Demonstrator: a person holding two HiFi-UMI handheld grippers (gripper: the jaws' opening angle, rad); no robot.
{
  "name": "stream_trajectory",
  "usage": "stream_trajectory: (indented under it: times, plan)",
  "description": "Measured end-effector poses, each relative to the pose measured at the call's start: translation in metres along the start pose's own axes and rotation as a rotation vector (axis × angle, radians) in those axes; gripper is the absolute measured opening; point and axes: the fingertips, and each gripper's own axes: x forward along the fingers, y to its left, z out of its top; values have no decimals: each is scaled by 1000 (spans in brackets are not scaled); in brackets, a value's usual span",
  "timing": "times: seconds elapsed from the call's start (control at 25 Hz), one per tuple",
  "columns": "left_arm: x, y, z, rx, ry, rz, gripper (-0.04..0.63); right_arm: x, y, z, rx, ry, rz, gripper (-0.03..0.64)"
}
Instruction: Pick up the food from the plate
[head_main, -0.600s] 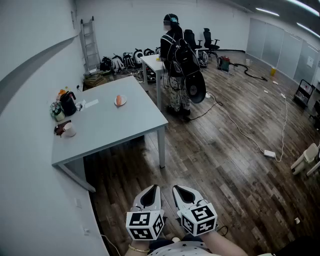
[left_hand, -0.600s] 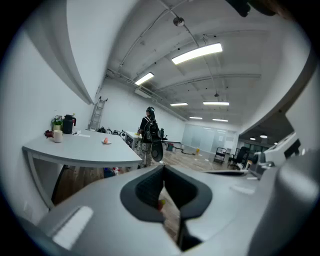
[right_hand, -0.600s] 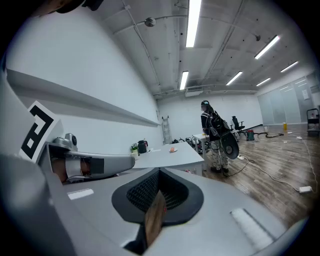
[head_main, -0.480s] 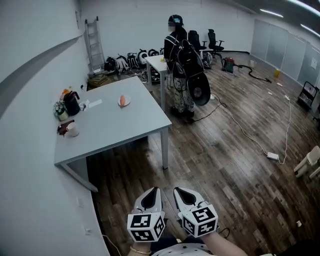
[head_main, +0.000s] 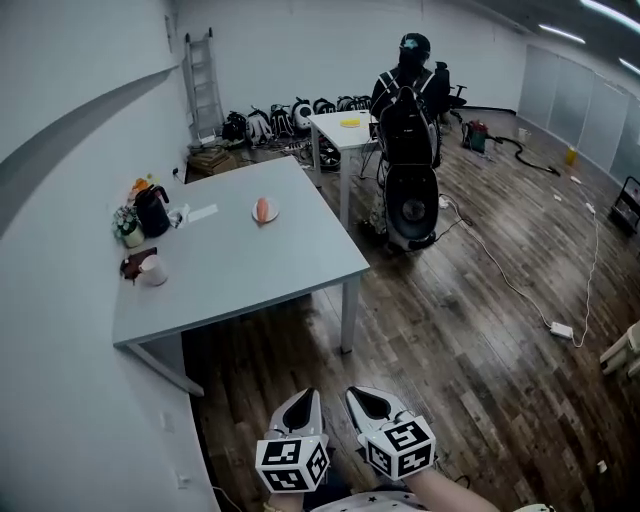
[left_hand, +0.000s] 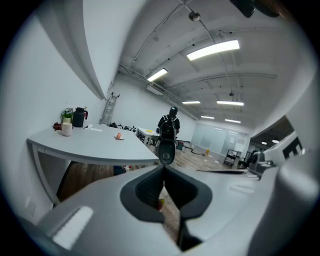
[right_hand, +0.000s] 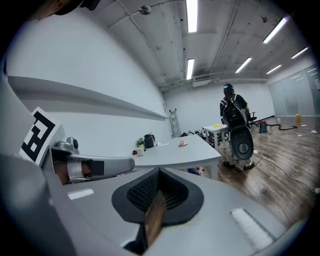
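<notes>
Change: the table (head_main: 250, 270) looked a bit nearer.
Food (head_main: 263, 208): sat on its plate (head_main: 274, 214), well apart from both grippers.
Left gripper (head_main: 305, 400), right gripper (head_main: 361, 398): jaws were together, empty.

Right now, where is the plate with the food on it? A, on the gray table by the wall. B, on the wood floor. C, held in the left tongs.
A: the plate with the food sits on the gray table by the wall, far ahead of both tongs.
</notes>
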Motion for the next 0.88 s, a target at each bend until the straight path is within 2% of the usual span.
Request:
stream_trajectory:
  times: [0.4, 0.56, 0.88]
  plan:
    - [111, 130, 106, 47, -49, 9, 8, 185, -6, 88, -59, -33, 2, -2]
    - [152, 166, 127, 53, -58, 18, 9, 238, -17, 108, -81, -36, -6, -2]
    - [215, 209, 144, -14, -20, 37, 9, 303, -52, 124, -63, 2, -21, -2]
